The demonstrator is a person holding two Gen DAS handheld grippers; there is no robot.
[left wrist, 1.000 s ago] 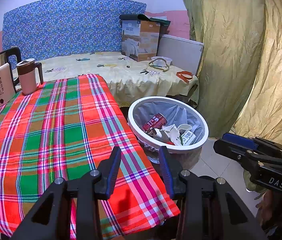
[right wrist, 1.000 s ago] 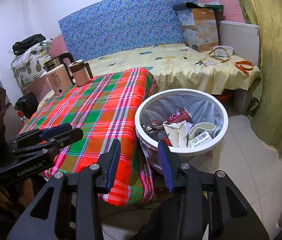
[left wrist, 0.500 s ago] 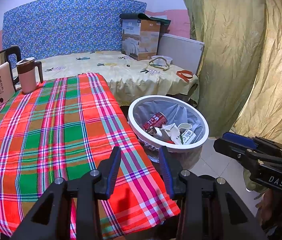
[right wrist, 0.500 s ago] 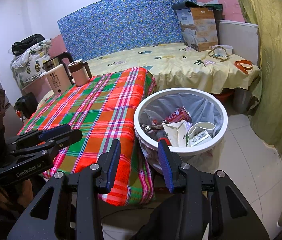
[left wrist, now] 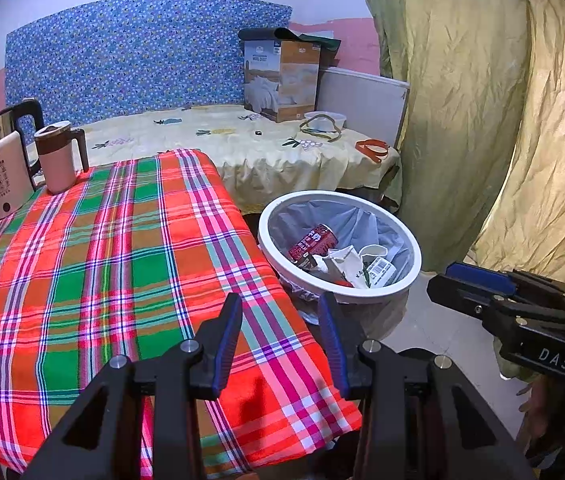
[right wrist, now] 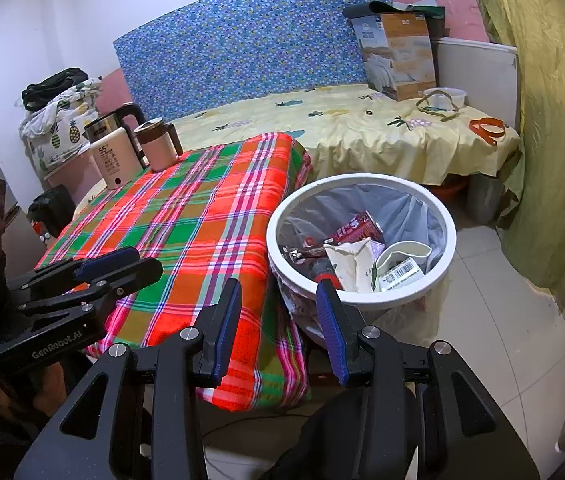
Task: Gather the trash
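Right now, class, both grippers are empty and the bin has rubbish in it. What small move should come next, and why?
Probably pull both grippers back and stop. The bin already holds the can and paper scraps, the tablecloth shows only a mug and kettles, and the left gripper and right gripper are open and empty.

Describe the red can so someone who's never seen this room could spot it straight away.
Find the table with the red and green plaid cloth; the white-rimmed trash bin with a grey liner stands on the floor right beside it. The red can lies on its side in the bin's far half, the only red cylinder among pale crumpled paper and a white cup.
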